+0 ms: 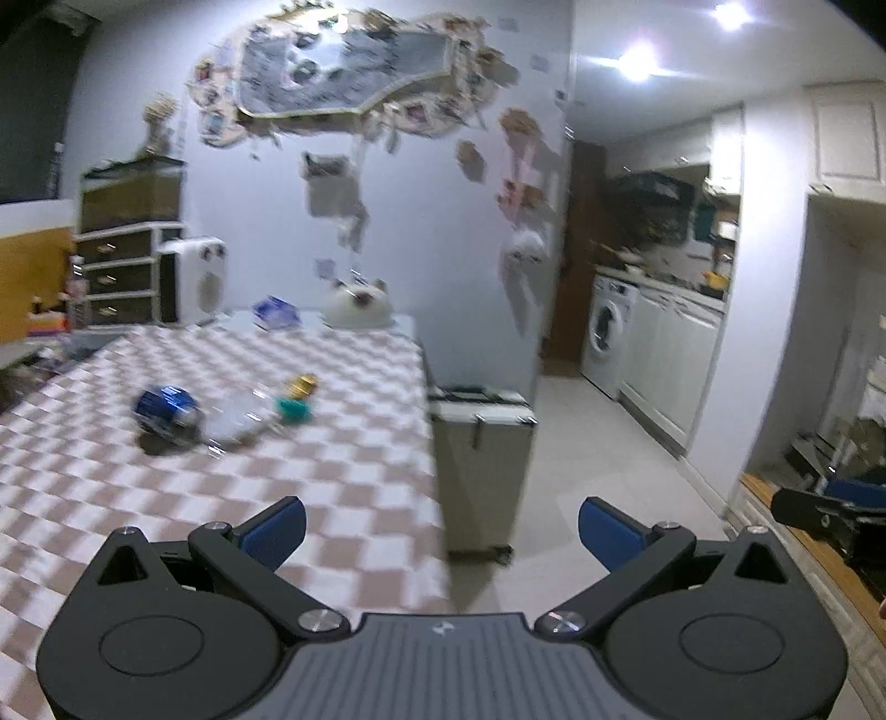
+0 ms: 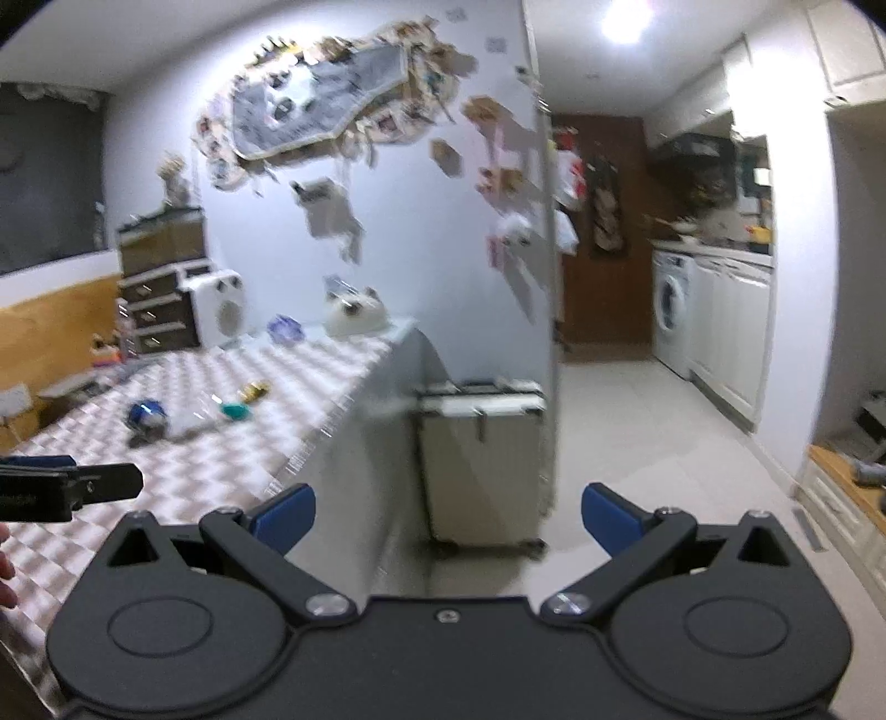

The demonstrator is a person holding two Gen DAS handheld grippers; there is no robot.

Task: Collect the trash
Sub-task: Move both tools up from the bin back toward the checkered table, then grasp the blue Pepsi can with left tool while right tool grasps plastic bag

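Left gripper [image 1: 442, 523] wide, empty; right gripper [image 2: 447, 512] wide, empty; blue can [image 1: 166, 409], clear bottle [image 1: 243, 416] on checkered table [image 1: 343, 471].

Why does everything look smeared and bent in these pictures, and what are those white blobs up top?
Left wrist view: motion blur smears the blue can and clear bottle on the checkered table; ceiling lights flare white. Right wrist view: same blur, one flaring light; the fisheye lens bends the walls. Both grippers, left and right, look sharp.

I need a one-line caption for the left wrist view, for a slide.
Open left gripper faces a checkered table holding a blue can, clear bottle and small gold item.
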